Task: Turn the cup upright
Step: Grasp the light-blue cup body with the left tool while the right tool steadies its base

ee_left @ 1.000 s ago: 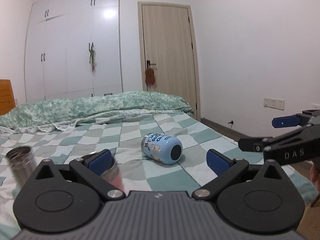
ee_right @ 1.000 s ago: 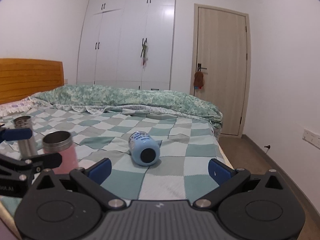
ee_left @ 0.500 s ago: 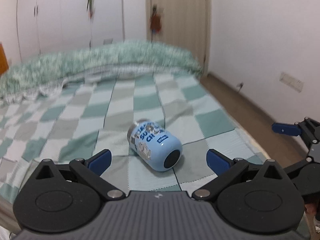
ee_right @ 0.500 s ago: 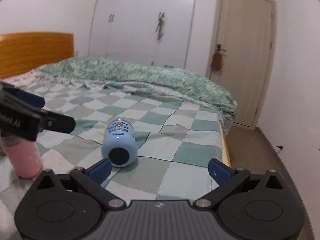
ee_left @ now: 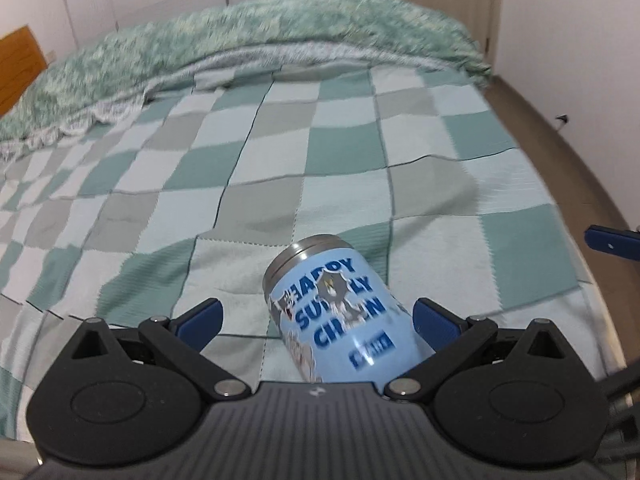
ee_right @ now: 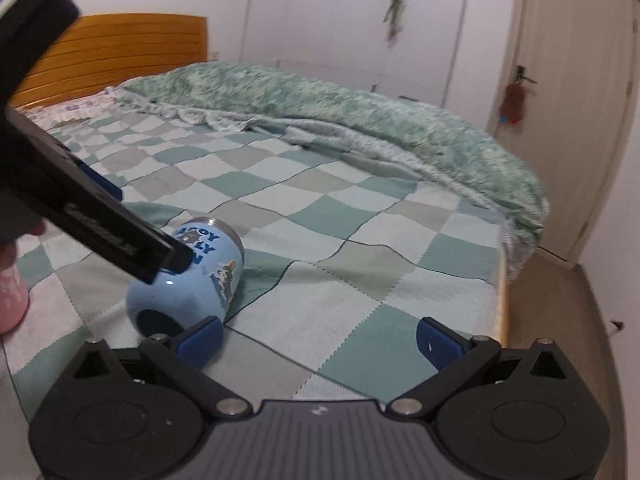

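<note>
A light blue cup (ee_left: 344, 312) with cartoon print lies on its side on the checked bedspread, its steel rim pointing toward the pillows. My left gripper (ee_left: 316, 322) is open, angled down over the cup, with the cup body between its blue pads. In the right wrist view the cup (ee_right: 188, 280) lies at lower left, its base facing the camera, partly covered by the black left gripper body (ee_right: 80, 208). My right gripper (ee_right: 318, 340) is open and empty, to the right of the cup.
A pink cup (ee_right: 12, 300) stands at the left edge of the right wrist view. A rumpled green duvet (ee_right: 340, 108) lies across the far bed. The bed's right edge (ee_right: 502, 292) drops to the floor, with a door (ee_right: 568, 100) beyond.
My left gripper has moved forward and tilted down, so the cup now sits between its open pads. My right gripper has shifted closer to the bed, right of the cup.
</note>
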`<state>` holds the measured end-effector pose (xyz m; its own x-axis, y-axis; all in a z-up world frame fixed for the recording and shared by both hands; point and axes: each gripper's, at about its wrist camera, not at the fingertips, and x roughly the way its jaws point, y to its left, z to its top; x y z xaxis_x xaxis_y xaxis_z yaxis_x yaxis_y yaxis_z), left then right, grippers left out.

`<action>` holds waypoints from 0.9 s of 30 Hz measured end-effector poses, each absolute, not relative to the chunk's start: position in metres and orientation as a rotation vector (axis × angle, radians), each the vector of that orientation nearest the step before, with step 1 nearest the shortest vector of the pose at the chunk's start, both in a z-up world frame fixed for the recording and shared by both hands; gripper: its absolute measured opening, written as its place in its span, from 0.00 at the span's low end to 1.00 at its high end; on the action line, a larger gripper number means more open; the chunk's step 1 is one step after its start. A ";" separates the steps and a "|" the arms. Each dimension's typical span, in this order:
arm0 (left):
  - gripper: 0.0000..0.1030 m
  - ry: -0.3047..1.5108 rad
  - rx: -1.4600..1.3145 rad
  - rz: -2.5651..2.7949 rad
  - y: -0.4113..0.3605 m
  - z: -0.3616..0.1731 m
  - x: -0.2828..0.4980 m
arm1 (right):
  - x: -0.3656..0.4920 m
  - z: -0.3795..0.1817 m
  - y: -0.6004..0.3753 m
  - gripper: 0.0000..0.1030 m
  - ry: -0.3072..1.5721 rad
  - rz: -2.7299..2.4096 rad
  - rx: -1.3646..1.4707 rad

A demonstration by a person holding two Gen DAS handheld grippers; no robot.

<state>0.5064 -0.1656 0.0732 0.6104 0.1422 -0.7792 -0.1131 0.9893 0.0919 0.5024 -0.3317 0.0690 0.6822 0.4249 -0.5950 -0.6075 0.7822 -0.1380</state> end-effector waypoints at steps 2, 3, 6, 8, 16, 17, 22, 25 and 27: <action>1.00 0.937 -0.004 0.158 -0.162 0.063 0.522 | 0.514 0.063 -0.329 1.00 0.589 0.609 -0.367; 1.00 0.951 -0.032 0.157 -0.160 0.059 0.527 | 0.519 0.059 -0.327 1.00 0.594 0.608 -0.380; 1.00 0.990 -0.084 0.157 -0.157 0.044 0.538 | 0.528 0.048 -0.326 1.00 0.604 0.605 -0.385; 1.00 1.031 -0.106 0.149 -0.157 0.032 0.544 | 0.531 0.041 -0.326 1.00 0.619 0.616 -0.386; 0.97 1.076 -0.165 0.091 -0.154 0.011 0.545 | 0.531 0.022 -0.330 1.00 0.649 0.631 -0.412; 0.96 1.074 -0.152 0.080 -0.156 0.011 0.545 | 0.530 0.021 -0.329 1.00 0.646 0.626 -0.418; 0.95 1.055 -0.128 0.063 -0.159 0.014 0.543 | 0.525 0.022 -0.325 1.00 0.627 0.631 -0.437; 0.93 1.045 -0.100 0.041 -0.162 0.017 0.540 | 0.523 0.024 -0.325 1.00 0.615 0.624 -0.439; 0.92 1.042 -0.078 0.032 -0.164 0.019 0.537 | 0.521 0.027 -0.325 1.00 0.611 0.625 -0.436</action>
<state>0.5374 -0.1644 0.0193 0.5044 -0.0102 -0.8634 -0.0637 0.9968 -0.0490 0.5208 -0.3250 0.0265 0.6475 0.4070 -0.6443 -0.6530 0.7321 -0.1938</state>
